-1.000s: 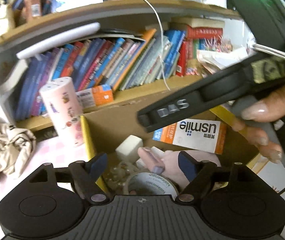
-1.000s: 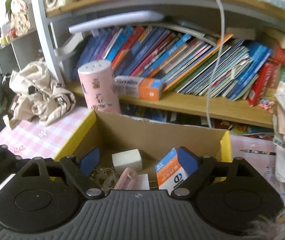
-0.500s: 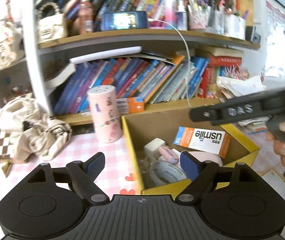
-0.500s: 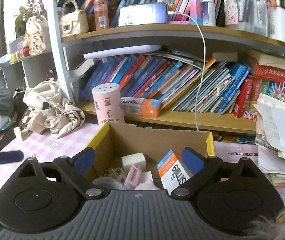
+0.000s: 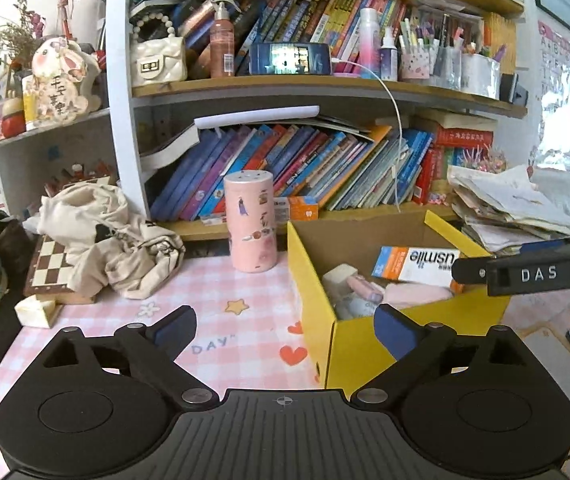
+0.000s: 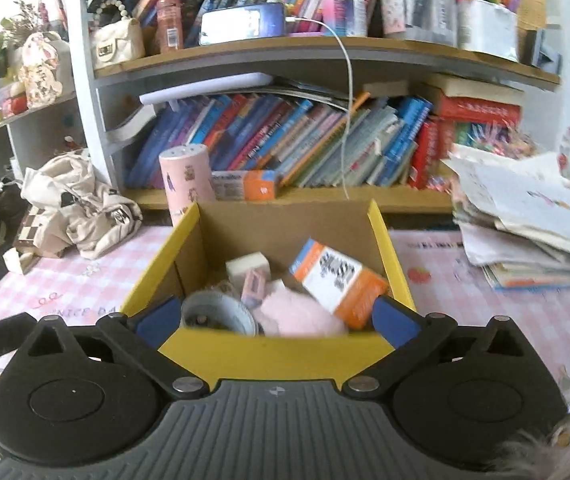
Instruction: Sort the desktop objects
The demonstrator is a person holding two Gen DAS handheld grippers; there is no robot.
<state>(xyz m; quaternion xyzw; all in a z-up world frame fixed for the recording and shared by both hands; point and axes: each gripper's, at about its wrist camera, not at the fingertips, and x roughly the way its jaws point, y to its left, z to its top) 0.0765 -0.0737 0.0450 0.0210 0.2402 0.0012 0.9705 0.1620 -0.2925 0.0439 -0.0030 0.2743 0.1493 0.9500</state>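
Squarely in front of both cameras, an open yellow cardboard box (image 6: 265, 350) stands on a pink checked tablecloth (image 5: 213, 292) printed with stars, hearts and the letters "DAY". Inside the box an orange, white and blue carton marked "usmile" (image 5: 417, 266) leans against the far right wall; near it lie a white block (image 6: 247, 266), a small pink case (image 6: 253, 286), a pink fluffy pouch (image 6: 297, 316) and a white roll of tape (image 6: 217, 314).

Both pairs of jaws are opening with nothing between their pads. The left gripper (image 5: 285, 326) hovers over the tablecloth at the box's near left corner, blue pads spread wide. The right gripper (image 6: 275, 316) faces the box's near wall, its blue pads equally wide apart and clear of everything; seen from the left camera, one of its black fingers bears the letters "DAS".

Behind the box's left corner, a pink cylindrical canister with cartoon stickers (image 5: 249, 222) stands upright, and on the wooden shelf (image 6: 285, 198) behind it lies a second small orange and white carton (image 6: 245, 186), its print blurred. Left of the canister, a crumpled cream cloth bag (image 5: 105, 240) lies partly on a checkered board (image 5: 47, 266).
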